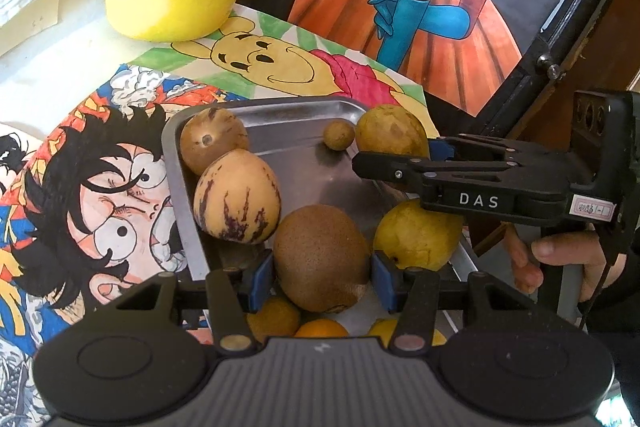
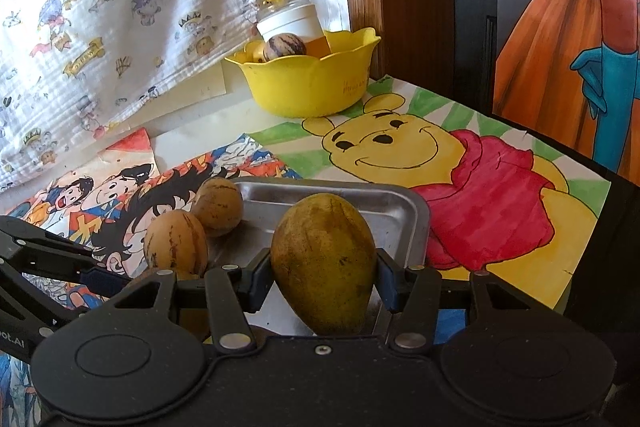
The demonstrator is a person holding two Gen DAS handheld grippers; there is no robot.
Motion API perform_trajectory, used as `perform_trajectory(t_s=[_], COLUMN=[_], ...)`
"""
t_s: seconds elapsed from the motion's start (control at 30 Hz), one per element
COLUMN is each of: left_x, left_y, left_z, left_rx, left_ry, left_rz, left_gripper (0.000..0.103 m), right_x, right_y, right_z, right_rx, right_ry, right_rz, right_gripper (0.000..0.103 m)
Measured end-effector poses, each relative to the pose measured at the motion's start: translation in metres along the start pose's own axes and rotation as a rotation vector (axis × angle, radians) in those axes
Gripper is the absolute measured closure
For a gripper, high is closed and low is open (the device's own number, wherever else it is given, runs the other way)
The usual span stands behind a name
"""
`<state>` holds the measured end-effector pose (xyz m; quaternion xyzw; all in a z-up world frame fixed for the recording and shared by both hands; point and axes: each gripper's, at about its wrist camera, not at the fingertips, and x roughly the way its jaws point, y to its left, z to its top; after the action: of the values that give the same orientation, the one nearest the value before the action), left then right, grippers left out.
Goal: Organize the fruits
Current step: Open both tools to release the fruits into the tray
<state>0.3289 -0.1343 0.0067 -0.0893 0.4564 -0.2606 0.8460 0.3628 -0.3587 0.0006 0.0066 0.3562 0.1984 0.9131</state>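
From the left wrist, a metal tray (image 1: 256,115) holds striped melons, a mango and a kiwi (image 1: 320,259) clamped by the left gripper (image 1: 322,277), yellow bowl (image 1: 168,7) at eleven o'clock; from the right wrist, the right gripper (image 2: 320,281) clamps a mango (image 2: 324,263) over that tray on the cartoon-covered table (image 2: 500,187).

Left gripper (image 1: 322,281): black body, ribbed grey centre plate, two round black discs either side, silver rivets at the linkage pivots, blue pads (image 1: 262,279) on the jaws.

Right gripper (image 2: 323,277): same build, one screw at centre of the front edge. From the side it shows a white "DAS" label and a small white sticker with red print. Hand (image 1: 560,263) on its grip; dark sleeve.
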Motion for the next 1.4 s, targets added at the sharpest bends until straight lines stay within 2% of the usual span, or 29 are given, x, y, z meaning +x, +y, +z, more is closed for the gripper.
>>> perform_trajectory(t_s=[0.63,1.07,1.23,1.3,1.4], left_x=[-0.002,-0.008,-0.012,-0.013,-0.015], left_y=[-0.002,-0.004,-0.007,-0.007,-0.009], left_z=[-0.001,-0.004,-0.005,-0.006,-0.007], left_rx=[-0.010,-0.018,-0.017,-0.019,-0.023], left_ry=[0.011,0.004,-0.001,-0.004,-0.006], left_rz=[0.022,0.040,0.045,0.047,0.051], left_gripper=[0.047,0.046,0.039,0.033,0.028], right_x=[0.003,-0.005,-0.009,-0.010,-0.012], right_y=[-0.003,0.000,-0.001,0.000,0.000], right_z=[-0.009,-0.008,-0.008,-0.009,-0.009], right_rx=[0.054,0.042,0.046,0.045,0.045], right_ry=[0.022,-0.006,-0.016,-0.019,-0.023], right_rz=[-0.007,-0.016,-0.019,-0.023,-0.025], right_gripper=[0.048,0.047,0.047,0.047,0.043])
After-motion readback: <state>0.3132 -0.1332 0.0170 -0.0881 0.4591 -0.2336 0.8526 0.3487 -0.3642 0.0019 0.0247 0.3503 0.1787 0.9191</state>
